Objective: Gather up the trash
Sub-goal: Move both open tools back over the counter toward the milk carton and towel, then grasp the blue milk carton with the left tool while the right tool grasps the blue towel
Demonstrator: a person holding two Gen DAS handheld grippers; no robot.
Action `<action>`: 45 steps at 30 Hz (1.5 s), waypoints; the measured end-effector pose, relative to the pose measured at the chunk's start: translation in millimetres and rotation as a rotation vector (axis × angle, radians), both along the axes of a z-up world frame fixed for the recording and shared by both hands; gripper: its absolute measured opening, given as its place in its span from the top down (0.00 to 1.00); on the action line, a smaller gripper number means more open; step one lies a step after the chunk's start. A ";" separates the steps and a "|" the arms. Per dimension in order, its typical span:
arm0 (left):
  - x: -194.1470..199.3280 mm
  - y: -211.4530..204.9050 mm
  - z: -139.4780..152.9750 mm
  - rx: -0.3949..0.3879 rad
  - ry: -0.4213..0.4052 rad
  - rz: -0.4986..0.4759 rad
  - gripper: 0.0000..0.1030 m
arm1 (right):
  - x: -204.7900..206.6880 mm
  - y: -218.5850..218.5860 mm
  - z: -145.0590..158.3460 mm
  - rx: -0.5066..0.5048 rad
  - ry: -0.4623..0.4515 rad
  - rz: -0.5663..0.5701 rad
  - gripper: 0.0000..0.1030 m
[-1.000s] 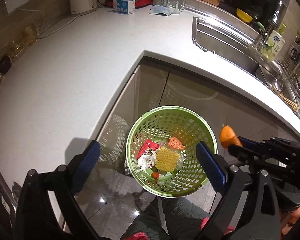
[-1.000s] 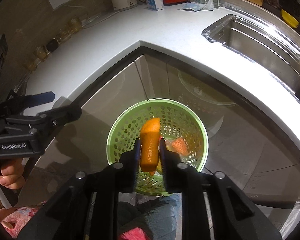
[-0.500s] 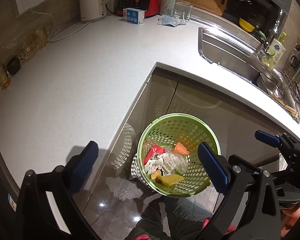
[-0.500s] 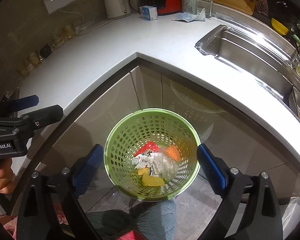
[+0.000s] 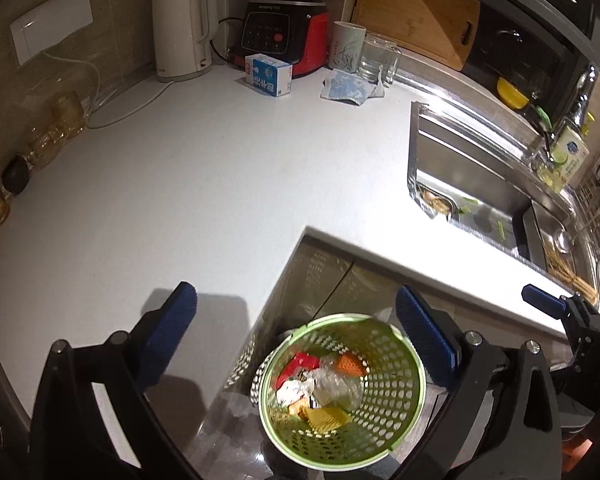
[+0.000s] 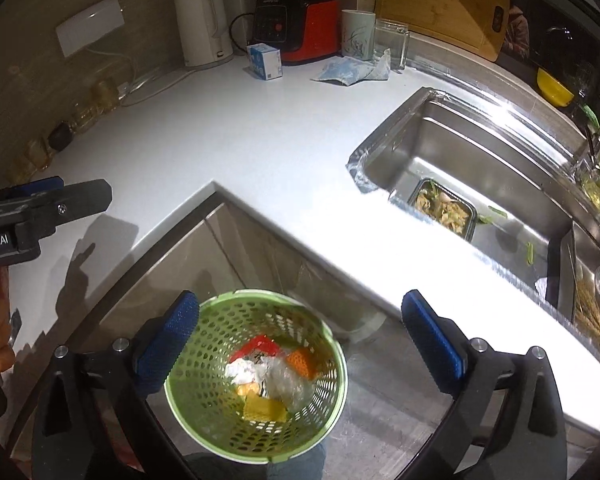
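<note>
A green perforated basket [image 5: 404, 400] [image 6: 204, 392] stands on the floor below the counter corner. It holds a red wrapper [image 6: 256, 346], white crumpled paper [image 6: 242, 372], an orange foam net [image 6: 302, 362], a yellow piece [image 6: 264, 408] and a small orange peel [image 6: 246, 390]. My right gripper [image 6: 300, 300] hangs above the basket with its jaws opening wide and nothing between them. My left gripper [image 5: 296, 296] is open and empty, over the counter edge beside the basket. On the counter lie a crumpled blue-white wrapper [image 5: 348, 88] and a small milk carton [image 5: 269, 76].
A kettle [image 5: 180, 32], a red blender base [image 5: 284, 36], a mug [image 5: 346, 46] and a glass [image 5: 378, 58] line the back wall. The sink [image 6: 480, 160] on the right holds a tray of food scraps [image 6: 444, 208]. Glass jars [image 5: 56, 128] stand along the left.
The right gripper opened and the orange peel dropped into the basket. Both grippers then rose and drew back, so the basket sits lower in view and more of the counter shows.
</note>
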State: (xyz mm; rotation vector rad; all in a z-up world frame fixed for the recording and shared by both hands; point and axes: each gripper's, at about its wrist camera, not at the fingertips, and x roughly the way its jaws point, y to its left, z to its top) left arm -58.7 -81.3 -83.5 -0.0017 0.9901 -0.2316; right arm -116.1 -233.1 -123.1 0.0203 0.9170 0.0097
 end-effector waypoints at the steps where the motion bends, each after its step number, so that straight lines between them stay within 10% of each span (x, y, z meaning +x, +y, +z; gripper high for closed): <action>1: 15.3 -5.1 2.7 0.001 -0.003 0.018 0.08 | 14.3 -6.1 1.5 0.004 -0.002 0.004 0.02; 24: 347.8 -61.6 -39.1 -0.025 0.036 0.450 0.08 | 368.7 -92.8 -4.8 -0.005 -0.055 0.169 0.02; 40: 446.1 -79.4 -70.4 0.039 0.102 0.569 0.08 | 468.3 -91.2 -40.9 -0.045 -0.017 0.242 0.03; 45: 452.1 -82.5 -77.4 0.069 0.115 0.547 0.35 | 473.6 -94.4 -44.3 -0.017 0.009 0.257 0.36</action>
